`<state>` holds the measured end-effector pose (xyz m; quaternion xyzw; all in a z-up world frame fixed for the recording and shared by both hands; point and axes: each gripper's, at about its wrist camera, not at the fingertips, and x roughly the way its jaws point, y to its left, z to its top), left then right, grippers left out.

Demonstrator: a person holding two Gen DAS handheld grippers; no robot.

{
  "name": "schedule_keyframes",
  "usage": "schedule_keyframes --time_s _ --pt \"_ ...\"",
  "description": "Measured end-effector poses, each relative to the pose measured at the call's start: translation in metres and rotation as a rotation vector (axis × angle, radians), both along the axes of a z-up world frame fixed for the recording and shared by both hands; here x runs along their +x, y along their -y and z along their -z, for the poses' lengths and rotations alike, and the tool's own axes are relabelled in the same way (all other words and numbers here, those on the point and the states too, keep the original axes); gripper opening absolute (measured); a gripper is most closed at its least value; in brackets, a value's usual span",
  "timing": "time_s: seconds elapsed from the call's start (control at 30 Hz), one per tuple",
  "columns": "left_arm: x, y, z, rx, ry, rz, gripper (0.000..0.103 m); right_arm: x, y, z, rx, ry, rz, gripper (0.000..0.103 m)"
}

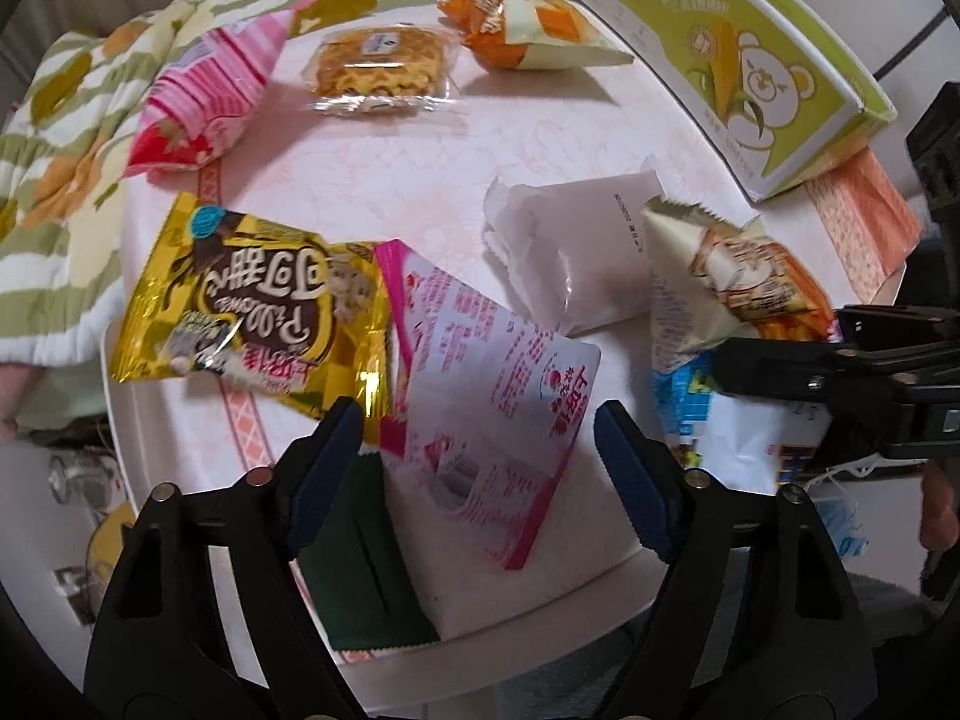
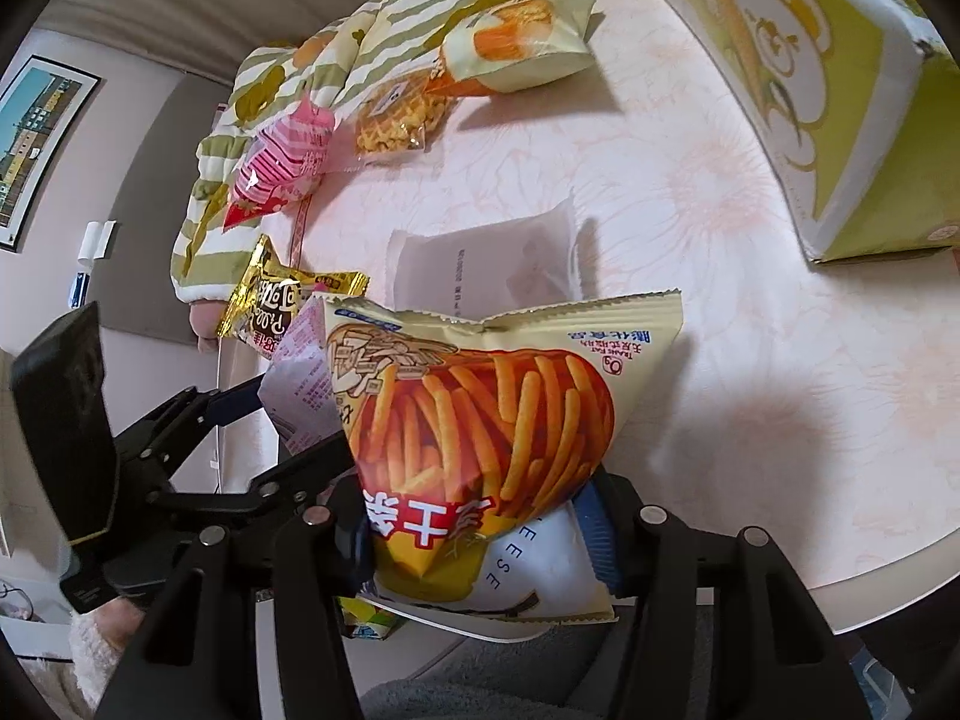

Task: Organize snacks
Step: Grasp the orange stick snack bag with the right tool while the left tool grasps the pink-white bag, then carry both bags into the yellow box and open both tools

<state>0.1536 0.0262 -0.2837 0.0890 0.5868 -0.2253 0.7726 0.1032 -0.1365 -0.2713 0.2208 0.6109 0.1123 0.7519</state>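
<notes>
My left gripper is open around the near end of a pink and white snack packet, without pinching it. A gold chocolate packet lies just left of it. My right gripper is shut on a cream fries-snack bag, held over the table's near edge; the bag also shows in the left wrist view. A green bear-and-corn box stands at the far right, also in the right wrist view.
On the pale floral table lie a white packet, a waffle packet, a pink striped packet, an orange bag and a blue and white packet. A flowered quilt lies left.
</notes>
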Motion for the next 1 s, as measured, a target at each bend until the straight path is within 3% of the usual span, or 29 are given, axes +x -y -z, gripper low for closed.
schedule_keyframes --time_s 0.3,0.57,0.77,1.0 --pt "0.003 0.012 0.020 0.013 -0.037 0.033 0.062 -0.001 0.008 0.002 -0.002 -0.002 0.014 0.051" --pt "-0.001 0.015 0.013 0.009 -0.008 0.045 0.043 -0.001 0.007 0.004 0.007 -0.006 0.011 0.051" --pt "-0.007 0.004 -0.006 -0.012 0.016 0.021 0.041 0.000 0.006 -0.007 0.002 0.019 0.007 0.051" --pt "-0.008 -0.006 -0.054 -0.040 0.088 -0.003 0.041 -0.001 0.004 -0.041 -0.034 0.093 -0.008 0.050"
